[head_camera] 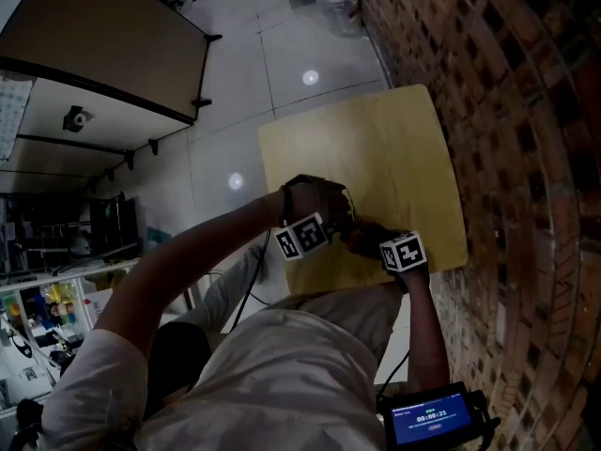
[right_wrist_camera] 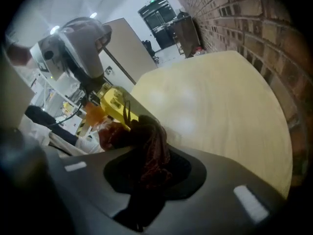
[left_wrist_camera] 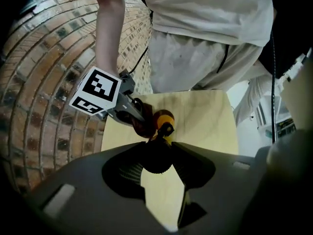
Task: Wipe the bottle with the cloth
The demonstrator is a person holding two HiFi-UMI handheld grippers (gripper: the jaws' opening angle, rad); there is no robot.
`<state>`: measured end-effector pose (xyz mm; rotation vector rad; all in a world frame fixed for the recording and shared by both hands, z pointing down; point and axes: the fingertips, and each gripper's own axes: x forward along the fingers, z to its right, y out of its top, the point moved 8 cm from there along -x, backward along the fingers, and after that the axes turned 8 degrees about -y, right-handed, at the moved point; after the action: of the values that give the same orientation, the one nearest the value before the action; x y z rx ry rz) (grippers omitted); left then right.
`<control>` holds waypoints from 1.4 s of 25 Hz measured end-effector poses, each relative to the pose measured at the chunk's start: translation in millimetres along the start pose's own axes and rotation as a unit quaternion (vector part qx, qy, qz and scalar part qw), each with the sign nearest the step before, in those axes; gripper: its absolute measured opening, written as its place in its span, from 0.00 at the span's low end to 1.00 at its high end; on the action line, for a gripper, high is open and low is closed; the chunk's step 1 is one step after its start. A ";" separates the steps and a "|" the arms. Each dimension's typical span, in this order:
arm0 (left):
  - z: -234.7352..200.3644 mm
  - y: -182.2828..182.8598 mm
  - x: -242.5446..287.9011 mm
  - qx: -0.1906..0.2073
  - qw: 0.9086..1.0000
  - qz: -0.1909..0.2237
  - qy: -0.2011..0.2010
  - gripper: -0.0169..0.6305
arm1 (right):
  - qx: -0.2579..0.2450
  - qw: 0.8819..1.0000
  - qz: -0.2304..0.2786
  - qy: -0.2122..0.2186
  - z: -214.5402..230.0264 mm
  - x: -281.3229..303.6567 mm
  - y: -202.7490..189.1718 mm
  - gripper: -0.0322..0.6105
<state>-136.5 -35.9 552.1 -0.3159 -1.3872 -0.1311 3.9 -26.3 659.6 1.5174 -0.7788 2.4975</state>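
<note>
My left gripper (left_wrist_camera: 157, 158) is shut on the dark end of a yellow and orange bottle (left_wrist_camera: 165, 119), which it holds over the near part of the wooden table (left_wrist_camera: 205, 116). My right gripper (right_wrist_camera: 149, 168) is shut on a dark red cloth (right_wrist_camera: 151, 146), bunched between its jaws. The cloth (left_wrist_camera: 141, 126) lies against the bottle's side. In the right gripper view the bottle (right_wrist_camera: 115, 104) hangs under the left gripper (right_wrist_camera: 93, 89). In the head view the left gripper (head_camera: 324, 224) and the right gripper (head_camera: 376, 242) meet near the table's near edge, with the cloth (head_camera: 362, 241) between them.
A brick wall (head_camera: 507, 111) runs along the table's right side. The square table (head_camera: 376, 148) stands on a tiled floor. A large water jug (head_camera: 336, 3) sits by the wall beyond it. A second table (head_camera: 103, 45) and cluttered shelves (head_camera: 47, 299) are at the left.
</note>
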 end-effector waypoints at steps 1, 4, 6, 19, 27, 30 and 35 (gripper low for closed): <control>0.4 2.1 0.6 0.007 1.000 -0.008 0.007 0.31 | 0.017 1.000 0.011 0.002 -0.4 -2.0 -0.7 0.18; 4.2 10.5 4.8 0.027 0.999 -0.031 0.029 0.31 | 0.100 0.988 0.115 0.034 0.7 -22.7 16.3 0.18; 6.6 12.9 5.3 0.033 0.997 -0.048 0.042 0.31 | 0.139 0.967 0.191 0.096 -4.4 -40.0 38.3 0.18; -9.2 17.5 8.3 0.044 0.997 -0.056 0.020 0.30 | -0.018 0.990 0.101 0.095 0.5 6.6 75.2 0.17; -14.2 17.4 8.7 0.066 0.997 -0.046 -0.015 0.30 | -0.093 0.995 0.010 -0.026 12.0 62.0 42.5 0.17; -11.9 20.0 6.2 0.103 0.993 -0.048 -0.019 0.30 | -0.060 0.997 0.035 -0.012 20.8 48.9 47.8 0.17; -12.1 20.7 8.2 0.180 0.981 -0.066 -0.031 0.30 | 0.068 0.977 0.139 0.145 31.7 -0.3 81.6 0.17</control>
<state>-117.9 -19.0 555.3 0.0747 -1.4637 0.0225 0.4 -111.8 641.2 1.1018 -0.8346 2.9410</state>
